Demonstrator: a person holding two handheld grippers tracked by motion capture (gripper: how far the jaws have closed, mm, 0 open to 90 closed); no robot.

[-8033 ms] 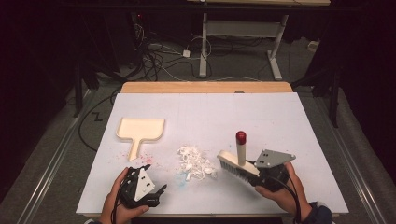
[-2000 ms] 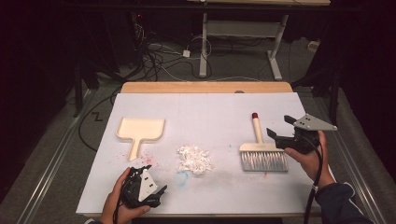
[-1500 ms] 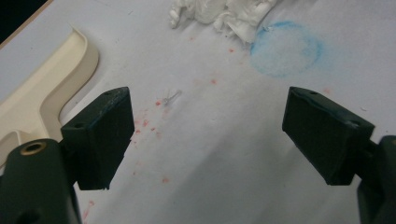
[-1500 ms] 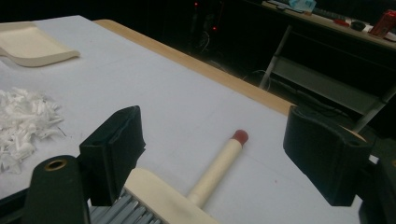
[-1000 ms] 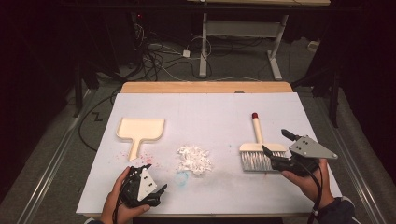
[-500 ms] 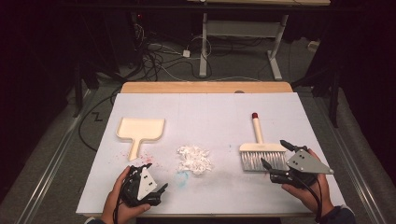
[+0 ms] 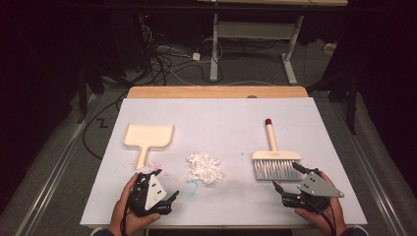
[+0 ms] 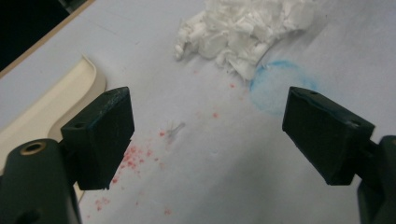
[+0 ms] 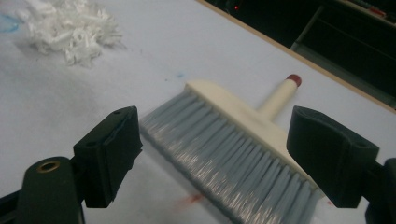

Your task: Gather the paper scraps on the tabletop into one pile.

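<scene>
Table [image 7: 216, 113]: white sheet over a wooden top, whose far wooden edge shows as a strip at 12 o'clock; dark floor with cables lies beyond it.

Hand brush [image 7: 273, 158]: lies flat at 4 o'clock of the sheet's centre, red-capped handle toward 12, grey bristles toward 6. Well inside the right edge, with bare sheet on both sides.

Right gripper [image 7: 290, 179]: held at the near right, just at 6 o'clock of the bristles, jaws spread wide and empty. In the right gripper view [image 9: 215, 154] the bristles [image 9: 233, 158] lie between and beyond the two pads, untouched.

Shredded paper pile [image 7: 204, 167]: white, near the sheet's centre, toward 6; a faint blue ring [image 8: 280, 86] is marked just beside it.

Dustpan [image 7: 146, 137]: cream, lies at 9 o'clock of the pile, well apart from it, handle toward 6; red specks [image 8: 135, 156] are scattered by the handle.

Left gripper [image 7: 160, 189]: near the front edge at 7 o'clock, jaws wide apart, holding nothing; in the left gripper view [image 8: 208, 135] bare sheet lies between the pads.

Open room: the broad far half of the sheet and a bare lane between pile and brush.
</scene>
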